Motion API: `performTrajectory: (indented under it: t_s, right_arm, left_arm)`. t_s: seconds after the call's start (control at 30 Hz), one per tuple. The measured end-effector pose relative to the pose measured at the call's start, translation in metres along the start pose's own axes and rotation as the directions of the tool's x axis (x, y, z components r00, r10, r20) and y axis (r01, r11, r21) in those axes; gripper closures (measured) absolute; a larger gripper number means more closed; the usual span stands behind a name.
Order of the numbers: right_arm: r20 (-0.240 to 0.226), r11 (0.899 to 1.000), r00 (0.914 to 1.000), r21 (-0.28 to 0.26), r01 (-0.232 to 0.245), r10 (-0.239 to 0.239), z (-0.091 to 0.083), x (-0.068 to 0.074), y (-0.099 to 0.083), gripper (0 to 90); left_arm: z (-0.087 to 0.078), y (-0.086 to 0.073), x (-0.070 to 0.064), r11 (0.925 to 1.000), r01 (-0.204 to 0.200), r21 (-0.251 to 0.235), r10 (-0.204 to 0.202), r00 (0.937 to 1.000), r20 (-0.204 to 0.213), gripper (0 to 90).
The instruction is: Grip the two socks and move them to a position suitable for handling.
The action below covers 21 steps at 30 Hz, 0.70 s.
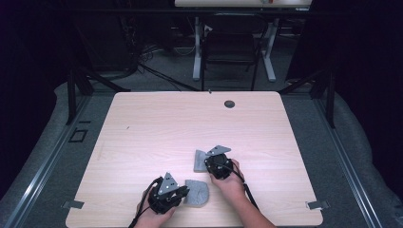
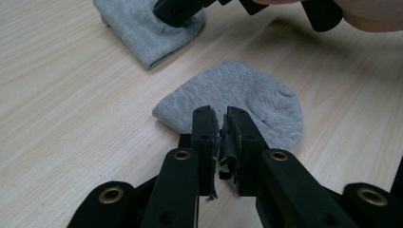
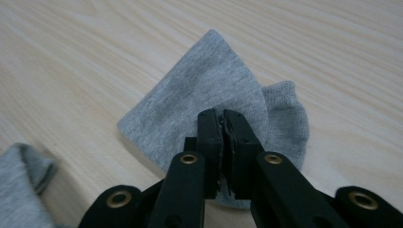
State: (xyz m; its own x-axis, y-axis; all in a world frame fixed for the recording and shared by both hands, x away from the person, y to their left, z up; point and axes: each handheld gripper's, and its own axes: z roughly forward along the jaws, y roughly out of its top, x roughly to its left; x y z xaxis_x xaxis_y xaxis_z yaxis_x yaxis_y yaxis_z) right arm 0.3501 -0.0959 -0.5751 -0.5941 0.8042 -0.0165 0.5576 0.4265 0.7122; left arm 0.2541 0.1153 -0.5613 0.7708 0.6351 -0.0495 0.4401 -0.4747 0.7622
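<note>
Socks are being paired: each gripper (image 2: 219, 137) (image 3: 221, 137) is clamped on one grey sock (image 2: 247, 95) (image 3: 209, 95); stacking is judged next

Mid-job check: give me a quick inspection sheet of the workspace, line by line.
Surface: pale wood table, flat.
Job's things: two grey socks; near sock by the left gripper, far sock folded under the right gripper.
Clutter: small dark round fitting near the far edge.
Grippers: left gripper and right gripper, jaws together over their socks.
Cables: black cable trails from the right gripper.
Surroundings: dark chair, floor cables.
</note>
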Motion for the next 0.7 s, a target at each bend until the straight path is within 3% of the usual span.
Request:
performTrajectory:
  t_s: [0.23,0.7]
  right_arm:
    - [-0.004,1.0,1.0,-0.001,-0.005,0.005,0.001,0.016,0.001,85.4]
    - [-0.017,1.0,0.9996,-0.001,-0.024,0.024,-0.005,0.027,0.0,82.2]
  left_arm:
    - [0.001,0.0,-0.001,1.0,0.0,0.003,0.0,1.0,-0.001,82.1]
    - [0.003,-0.001,-0.003,1.0,-0.006,0.006,0.006,1.0,0.004,81.6]
